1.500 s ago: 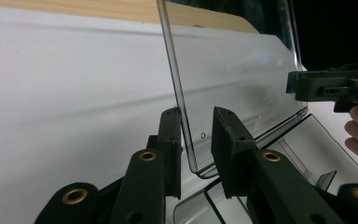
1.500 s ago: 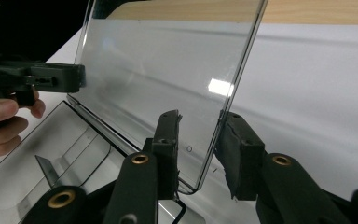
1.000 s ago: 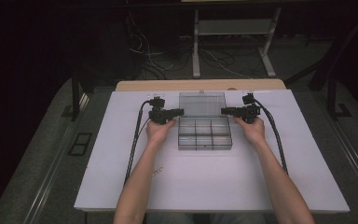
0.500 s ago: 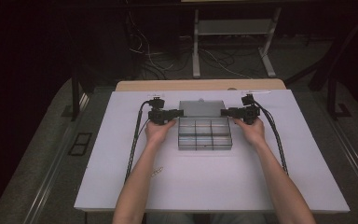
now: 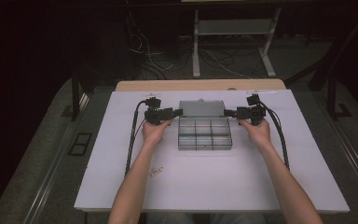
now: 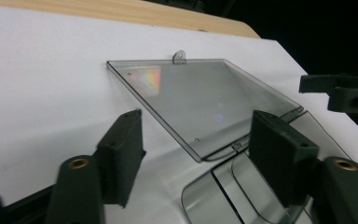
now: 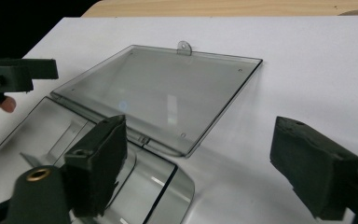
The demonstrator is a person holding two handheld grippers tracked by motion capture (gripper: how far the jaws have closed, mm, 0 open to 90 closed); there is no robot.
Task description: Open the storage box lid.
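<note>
two black claws flank a clear plastic compartment box (image 5: 204, 134) lying mid-worktop on the white worktop (image 5: 214, 182). its clear hinged lid (image 5: 201, 108) is swung back, raised off the surface. the left claw (image 5: 177, 112) and the right claw (image 5: 228, 112) sit at the lid's side edges, both released, jaws spread and gripping nothing. a small metal chain (image 5: 155, 171) lies near the left forearm.

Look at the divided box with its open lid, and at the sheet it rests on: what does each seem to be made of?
The box and its lid look like clear, grey-tinted hard plastic: the white sheet shows through, and the lid is glossy with a rainbow glint. The sheet is matt white, perhaps paper or board; which, I cannot tell.
</note>
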